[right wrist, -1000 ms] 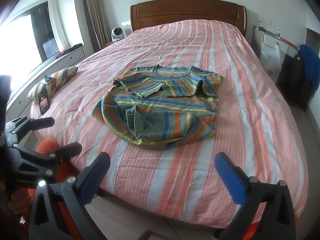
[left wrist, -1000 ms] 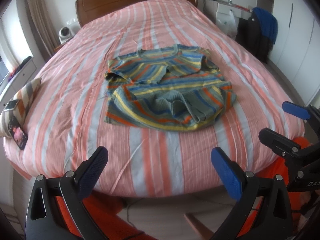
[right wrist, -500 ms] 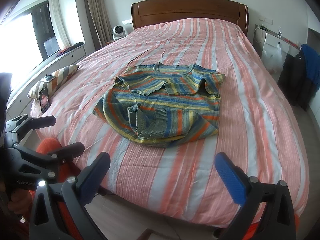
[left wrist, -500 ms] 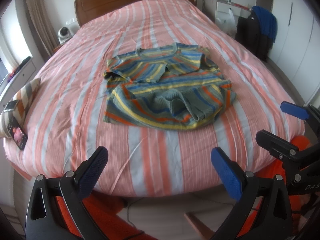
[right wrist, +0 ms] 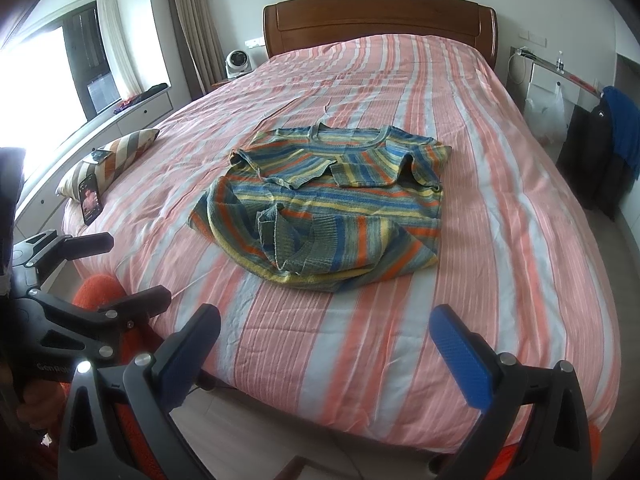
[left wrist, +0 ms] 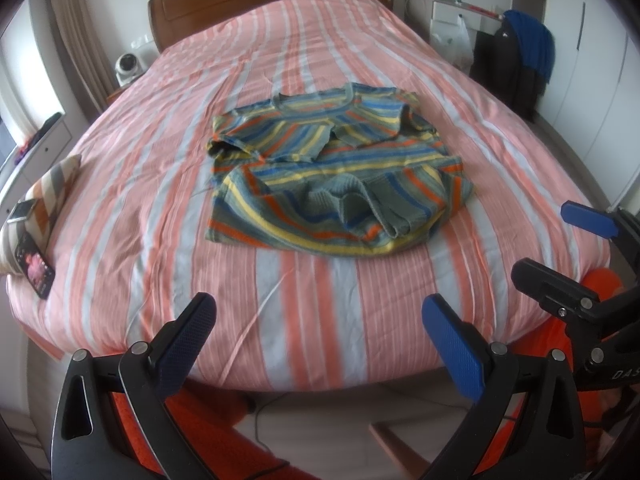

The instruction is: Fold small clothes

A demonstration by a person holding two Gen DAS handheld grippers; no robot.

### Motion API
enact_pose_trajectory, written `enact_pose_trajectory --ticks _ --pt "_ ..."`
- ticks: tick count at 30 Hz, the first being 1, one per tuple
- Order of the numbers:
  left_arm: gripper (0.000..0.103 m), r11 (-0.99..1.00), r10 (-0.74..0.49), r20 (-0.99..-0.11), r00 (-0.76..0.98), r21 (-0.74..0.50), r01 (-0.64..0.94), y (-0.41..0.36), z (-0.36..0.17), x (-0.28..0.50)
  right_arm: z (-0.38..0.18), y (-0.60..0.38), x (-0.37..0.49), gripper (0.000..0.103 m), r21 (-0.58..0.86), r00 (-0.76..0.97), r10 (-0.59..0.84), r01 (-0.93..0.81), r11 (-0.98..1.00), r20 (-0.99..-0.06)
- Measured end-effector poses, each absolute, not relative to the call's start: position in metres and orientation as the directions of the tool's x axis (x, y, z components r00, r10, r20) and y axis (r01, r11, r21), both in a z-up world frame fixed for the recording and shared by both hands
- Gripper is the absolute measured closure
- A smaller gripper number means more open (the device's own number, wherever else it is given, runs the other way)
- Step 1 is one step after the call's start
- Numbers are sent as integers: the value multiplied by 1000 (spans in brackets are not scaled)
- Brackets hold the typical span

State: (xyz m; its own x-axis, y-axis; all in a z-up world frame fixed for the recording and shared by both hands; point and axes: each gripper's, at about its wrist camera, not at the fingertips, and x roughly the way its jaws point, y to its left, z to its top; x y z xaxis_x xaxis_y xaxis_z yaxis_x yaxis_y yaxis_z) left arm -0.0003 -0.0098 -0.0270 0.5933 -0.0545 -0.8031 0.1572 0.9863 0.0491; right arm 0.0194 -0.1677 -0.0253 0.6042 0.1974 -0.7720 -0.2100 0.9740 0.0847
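**Sweater part-folded, both grippers clear of it**

At mid-bed, on the striped bedspread [left wrist: 160, 208], the striped knit sweater [left wrist: 336, 172] is seen lying flat, collar toward the far headboard [right wrist: 380, 16]. Both sleeves are found turned inward across the chest; the near hem is bunched and rumpled. Progress is judged partial: the sleeve folds are done, while smoothing of the hem and a lengthwise fold are left. The left gripper [left wrist: 320, 344] and right gripper [right wrist: 324, 354] are held off the near bed edge, jaws spread wide, nothing gripped or touched. A cushion [right wrist: 116, 156] and phone [right wrist: 90, 198] are noted at the left edge.

Bedspread [left wrist: 320, 300] open btwn grippers & sweater [left wrist: 332, 176].
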Motion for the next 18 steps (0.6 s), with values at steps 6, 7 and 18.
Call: enact_pose_trajectory --ticks 6,7,18 --pt "0 986 -52 -804 593 51 156 -11 -27 0 -25 -168 19 0 85 605 197 -210 974 -772" --pt "0 987 -52 -804 593 51 156 -10 -26 1 -26 -167 19 0 85 604 197 -210 974 -772" --pt "0 987 -51 -804 593 52 155 -11 -26 1 -28 -166 18 0 87 601 199 -210 974 -774"
